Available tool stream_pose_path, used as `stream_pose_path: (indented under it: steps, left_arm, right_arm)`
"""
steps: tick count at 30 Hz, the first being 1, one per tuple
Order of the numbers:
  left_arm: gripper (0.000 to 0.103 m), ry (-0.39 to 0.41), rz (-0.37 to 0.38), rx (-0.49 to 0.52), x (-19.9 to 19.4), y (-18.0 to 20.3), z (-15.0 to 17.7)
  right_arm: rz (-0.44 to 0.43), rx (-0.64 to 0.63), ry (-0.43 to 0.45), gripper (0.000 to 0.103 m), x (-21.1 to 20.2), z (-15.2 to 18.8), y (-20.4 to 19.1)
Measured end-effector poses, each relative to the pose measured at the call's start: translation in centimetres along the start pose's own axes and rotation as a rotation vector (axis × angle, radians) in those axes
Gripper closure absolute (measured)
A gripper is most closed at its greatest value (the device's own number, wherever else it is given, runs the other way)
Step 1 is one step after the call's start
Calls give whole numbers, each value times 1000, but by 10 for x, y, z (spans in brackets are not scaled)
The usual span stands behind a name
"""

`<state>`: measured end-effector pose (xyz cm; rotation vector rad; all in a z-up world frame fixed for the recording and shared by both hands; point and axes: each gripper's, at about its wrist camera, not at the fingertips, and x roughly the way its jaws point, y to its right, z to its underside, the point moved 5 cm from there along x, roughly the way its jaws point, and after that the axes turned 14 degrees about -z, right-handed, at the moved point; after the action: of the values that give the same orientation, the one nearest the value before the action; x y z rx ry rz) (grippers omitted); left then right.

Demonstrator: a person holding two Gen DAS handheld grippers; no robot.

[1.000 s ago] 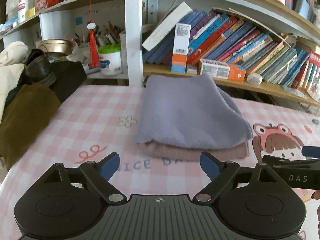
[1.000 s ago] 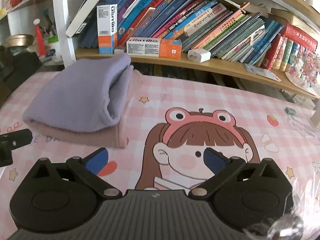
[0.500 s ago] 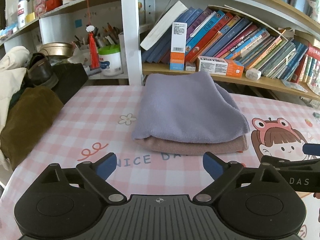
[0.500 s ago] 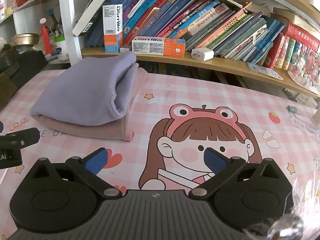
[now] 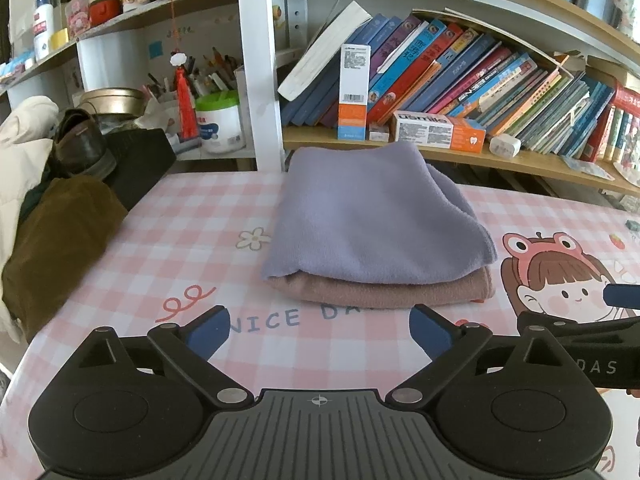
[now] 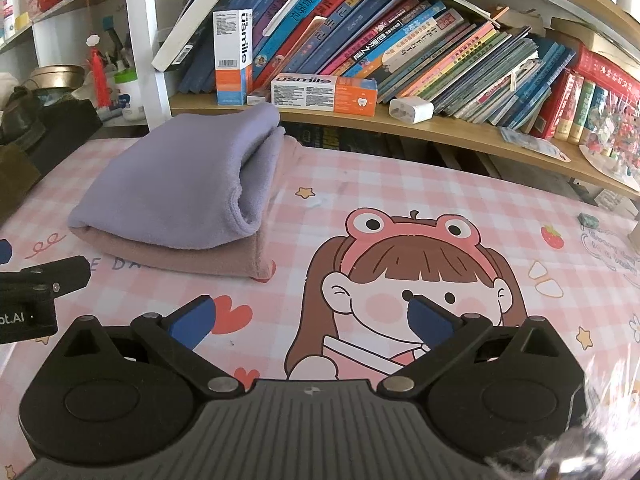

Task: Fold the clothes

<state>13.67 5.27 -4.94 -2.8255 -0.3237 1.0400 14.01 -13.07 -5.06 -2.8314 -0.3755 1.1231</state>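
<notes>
left gripper [image 5: 319,334]: jaws just opening wider than a second ago, now standing spread, nothing between them | right gripper [image 6: 311,322]: spread and empty, as before | lilac cloth [image 5: 372,216]: lying folded on the pink cloth [image 5: 384,292], unmoved on the checked tablecloth [image 5: 192,232], beyond both grippers, untouched

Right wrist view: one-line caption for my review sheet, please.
Open right gripper above the cartoon tablecloth, empty, beside a folded lilac garment stacked on a folded pink one.
</notes>
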Motion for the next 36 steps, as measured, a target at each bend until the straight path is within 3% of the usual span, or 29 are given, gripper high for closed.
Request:
stream_pose_path:
  steps: [36]
  left_arm:
    - [5, -38, 5, -3, 2, 2, 6]
  right_arm:
    - [-5, 1, -11, 0, -1, 3, -3]
